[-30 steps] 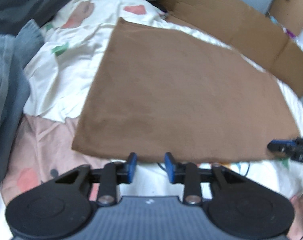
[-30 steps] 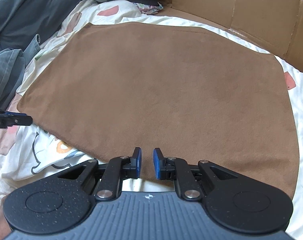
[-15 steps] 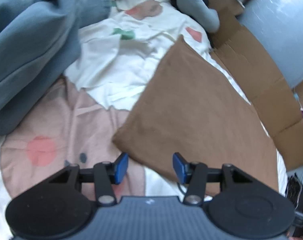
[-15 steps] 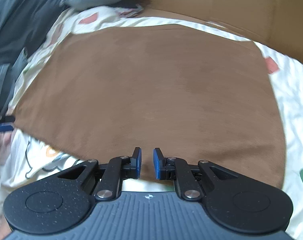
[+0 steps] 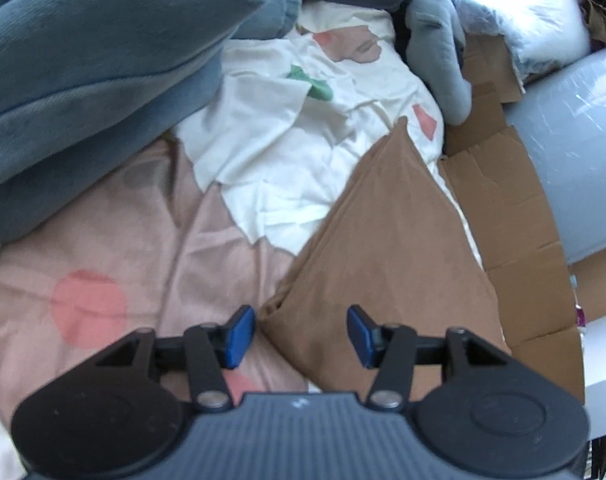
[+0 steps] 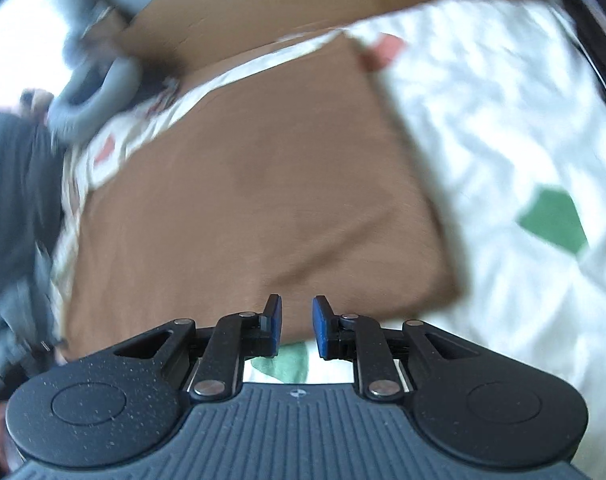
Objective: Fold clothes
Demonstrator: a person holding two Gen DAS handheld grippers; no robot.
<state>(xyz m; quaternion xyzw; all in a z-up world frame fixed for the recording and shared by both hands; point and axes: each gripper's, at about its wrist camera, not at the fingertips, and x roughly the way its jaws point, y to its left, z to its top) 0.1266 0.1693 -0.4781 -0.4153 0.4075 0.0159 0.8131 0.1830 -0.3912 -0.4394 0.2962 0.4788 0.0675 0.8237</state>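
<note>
The flat brown suede-like cloth [image 5: 387, 248] is spread on a bed covered by a white sheet printed with pink and green patches [image 5: 287, 148], its near corner lying between the parted blue pads of the left tool [image 5: 301, 334], whose jaws are closing without the pads yet pressing on the fabric. The right tool [image 6: 294, 328] is held over the cloth's near edge with its jaws only narrowly apart and nothing gripped. A slip is judged likely if only the top layer of the corner is caught, or the bedsheet is pinched along with it; the right view is heavily blurred, so a misplaced pinch at that edge could skew the fold. Counted: one brown cloth, two tools, one bunched blue-grey garment pile [image 5: 87, 80], one flattened cardboard sheet [image 5: 511, 216] beside the cloth.
</note>
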